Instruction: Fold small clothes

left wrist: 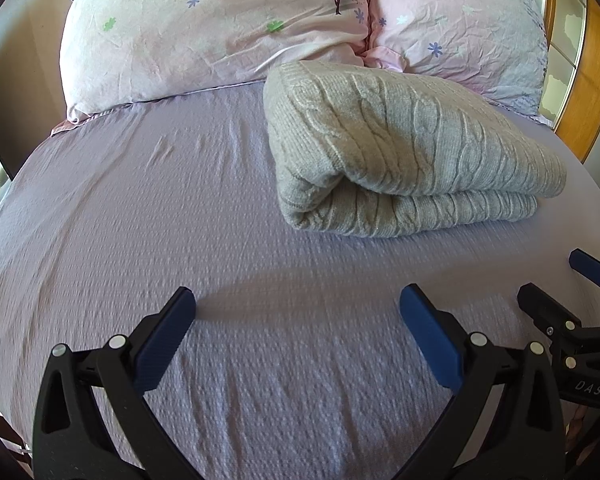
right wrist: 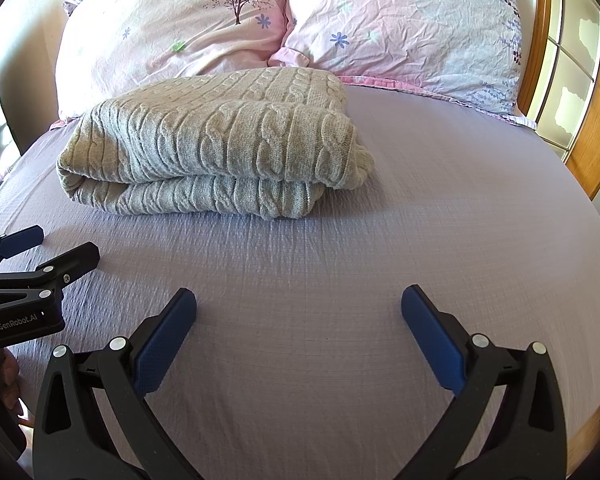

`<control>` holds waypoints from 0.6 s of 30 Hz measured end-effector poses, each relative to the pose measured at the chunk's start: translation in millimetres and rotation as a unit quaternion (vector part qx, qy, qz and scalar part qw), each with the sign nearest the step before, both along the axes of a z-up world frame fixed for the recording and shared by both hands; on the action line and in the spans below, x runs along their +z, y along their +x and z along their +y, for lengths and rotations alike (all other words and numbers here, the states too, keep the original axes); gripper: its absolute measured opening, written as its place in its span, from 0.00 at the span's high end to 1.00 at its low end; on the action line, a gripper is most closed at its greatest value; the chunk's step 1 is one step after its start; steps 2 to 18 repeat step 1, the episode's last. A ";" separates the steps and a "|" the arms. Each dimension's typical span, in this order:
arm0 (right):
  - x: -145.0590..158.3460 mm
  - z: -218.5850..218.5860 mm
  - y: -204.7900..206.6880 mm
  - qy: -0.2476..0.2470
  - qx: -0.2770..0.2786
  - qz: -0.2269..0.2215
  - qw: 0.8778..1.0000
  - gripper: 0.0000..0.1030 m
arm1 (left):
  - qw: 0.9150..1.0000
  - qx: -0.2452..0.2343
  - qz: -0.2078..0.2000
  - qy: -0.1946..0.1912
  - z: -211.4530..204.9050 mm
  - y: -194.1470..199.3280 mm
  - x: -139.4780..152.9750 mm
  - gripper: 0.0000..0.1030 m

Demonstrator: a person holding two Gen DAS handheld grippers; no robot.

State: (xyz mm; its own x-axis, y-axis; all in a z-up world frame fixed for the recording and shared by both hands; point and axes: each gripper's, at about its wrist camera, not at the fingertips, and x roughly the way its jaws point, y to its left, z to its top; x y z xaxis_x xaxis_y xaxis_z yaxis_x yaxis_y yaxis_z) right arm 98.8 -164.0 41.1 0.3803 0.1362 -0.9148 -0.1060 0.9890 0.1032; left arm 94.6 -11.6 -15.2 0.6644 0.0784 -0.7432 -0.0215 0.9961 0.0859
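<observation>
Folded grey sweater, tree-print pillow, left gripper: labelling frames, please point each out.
folded grey sweater (right wrist: 220, 140), right wrist view, top cable-knit layer.
tree-print pillow (left wrist: 204, 32), left wrist view, middle of case.
left gripper (left wrist: 298, 304), left wrist view, between fingertips.

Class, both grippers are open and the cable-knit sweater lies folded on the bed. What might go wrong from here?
1. The grey cable-knit sweater looks bulky; its top layer could slide off or spring open if nudged.
2. The left gripper and right gripper sit close together, so they might collide when reaching.
</observation>
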 end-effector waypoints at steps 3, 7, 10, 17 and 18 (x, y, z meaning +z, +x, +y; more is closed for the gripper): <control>-0.1 0.1 0.1 0.000 0.000 0.000 1.000 0.01 | 1.000 0.000 0.000 0.000 0.3 -0.1 -0.1 0.02; -0.1 0.1 0.1 0.000 0.000 0.000 1.000 0.01 | 1.000 0.000 0.000 0.000 0.3 -0.1 -0.1 0.02; -0.1 0.1 0.1 0.000 0.000 0.000 1.000 0.01 | 1.000 0.000 0.000 0.000 0.3 -0.1 -0.1 0.02; -0.1 0.1 0.1 0.000 0.000 0.000 1.000 0.01 | 1.000 0.000 0.000 0.000 0.3 -0.1 -0.1 0.02; -0.1 0.1 0.1 0.000 0.000 0.000 1.000 0.01 | 1.000 0.000 0.000 0.000 0.3 -0.1 -0.1 0.02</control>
